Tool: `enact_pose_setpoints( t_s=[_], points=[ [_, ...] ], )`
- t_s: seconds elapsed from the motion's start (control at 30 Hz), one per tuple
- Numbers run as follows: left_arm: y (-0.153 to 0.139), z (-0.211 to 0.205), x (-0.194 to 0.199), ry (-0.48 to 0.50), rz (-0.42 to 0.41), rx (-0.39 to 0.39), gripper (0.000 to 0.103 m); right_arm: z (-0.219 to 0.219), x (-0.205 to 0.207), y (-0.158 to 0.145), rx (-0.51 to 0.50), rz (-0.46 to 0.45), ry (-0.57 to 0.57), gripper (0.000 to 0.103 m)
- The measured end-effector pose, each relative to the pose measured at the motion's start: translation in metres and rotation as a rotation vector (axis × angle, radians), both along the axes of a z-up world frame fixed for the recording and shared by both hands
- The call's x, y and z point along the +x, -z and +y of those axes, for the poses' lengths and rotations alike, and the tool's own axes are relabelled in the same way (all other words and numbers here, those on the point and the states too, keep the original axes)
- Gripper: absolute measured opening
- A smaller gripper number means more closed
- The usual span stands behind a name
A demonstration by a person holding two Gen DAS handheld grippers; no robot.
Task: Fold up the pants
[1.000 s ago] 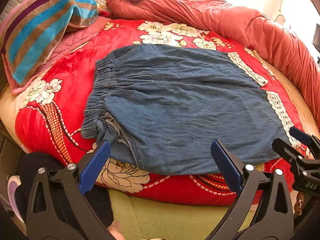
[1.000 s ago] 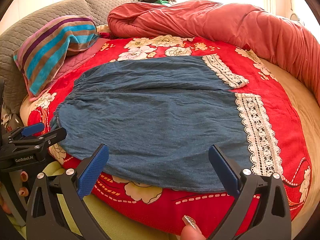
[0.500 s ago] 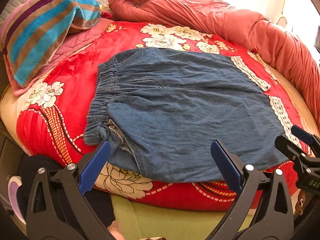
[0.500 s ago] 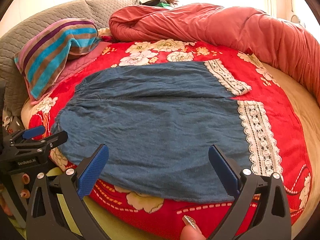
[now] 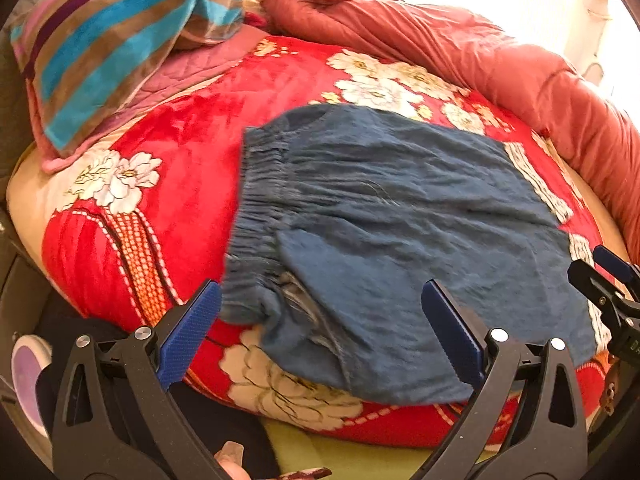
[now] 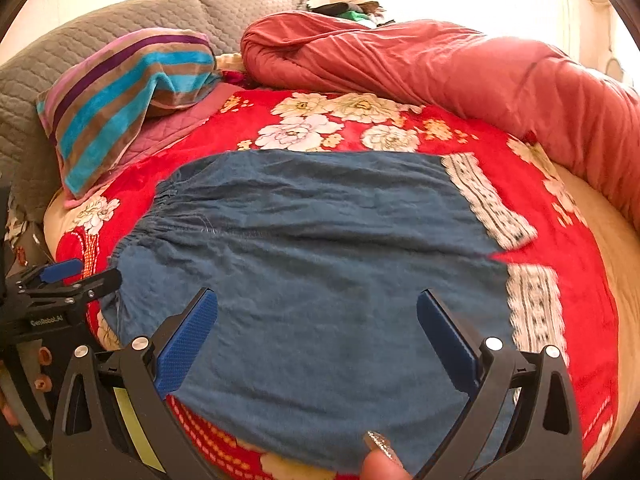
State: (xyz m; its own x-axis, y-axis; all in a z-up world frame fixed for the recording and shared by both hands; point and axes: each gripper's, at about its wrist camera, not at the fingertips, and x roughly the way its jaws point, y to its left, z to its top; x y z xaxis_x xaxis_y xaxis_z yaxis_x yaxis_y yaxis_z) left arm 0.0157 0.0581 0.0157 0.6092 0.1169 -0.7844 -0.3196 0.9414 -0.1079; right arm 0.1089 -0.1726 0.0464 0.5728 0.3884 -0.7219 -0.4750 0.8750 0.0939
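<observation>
Denim pants (image 6: 320, 264), thin and limp, are spread flat on the bed's red floral blanket (image 6: 560, 248). Both tongs (image 5: 320, 328) (image 6: 316, 328) are held spread, empty; the gathered waistband (image 5: 256, 216) and lace hems (image 6: 532, 308) are judged the firmest holds.

One pants (image 5: 400, 240), two claws (image 5: 320, 332) (image 6: 316, 332), one striped pillow (image 6: 128, 96), one red quilt (image 6: 440, 76)

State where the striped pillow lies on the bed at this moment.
In the right wrist view, the striped pillow sits at far left, against the grey quilted headboard, beyond the denim pants and left of the rolled pink quilt.
</observation>
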Motion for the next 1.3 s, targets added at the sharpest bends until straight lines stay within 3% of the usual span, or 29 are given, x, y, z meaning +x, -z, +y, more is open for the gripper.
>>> enact_pose_setpoints(
  t_s=[0.43, 0.73, 1.03, 1.23, 1.3],
  points=[
    [0.0, 0.059, 0.035, -0.07, 0.004, -0.027, 0.094, 0.051, 0.065, 0.004, -0.035, 0.059, -0.084, 0.099],
    [0.009, 0.09, 0.077, -0.065, 0.033, -0.052, 0.094, 0.086, 0.115, 0.008, -0.074, 0.02, -0.171, 0.099],
    [0.024, 0.109, 0.128, -0.037, 0.111, -0.027, 0.094, 0.135, 0.169, 0.021, -0.218, -0.087, -0.29, 0.099],
    [0.035, 0.13, 0.15, -0.102, 0.143, -0.03, 0.094, 0.16, 0.197, 0.041, -0.277, -0.066, -0.367, 0.099],
    [0.037, 0.132, 0.155, -0.108, 0.149, 0.002, 0.094, 0.17, 0.206, 0.047, -0.307, -0.058, -0.389, 0.099]
  ],
)
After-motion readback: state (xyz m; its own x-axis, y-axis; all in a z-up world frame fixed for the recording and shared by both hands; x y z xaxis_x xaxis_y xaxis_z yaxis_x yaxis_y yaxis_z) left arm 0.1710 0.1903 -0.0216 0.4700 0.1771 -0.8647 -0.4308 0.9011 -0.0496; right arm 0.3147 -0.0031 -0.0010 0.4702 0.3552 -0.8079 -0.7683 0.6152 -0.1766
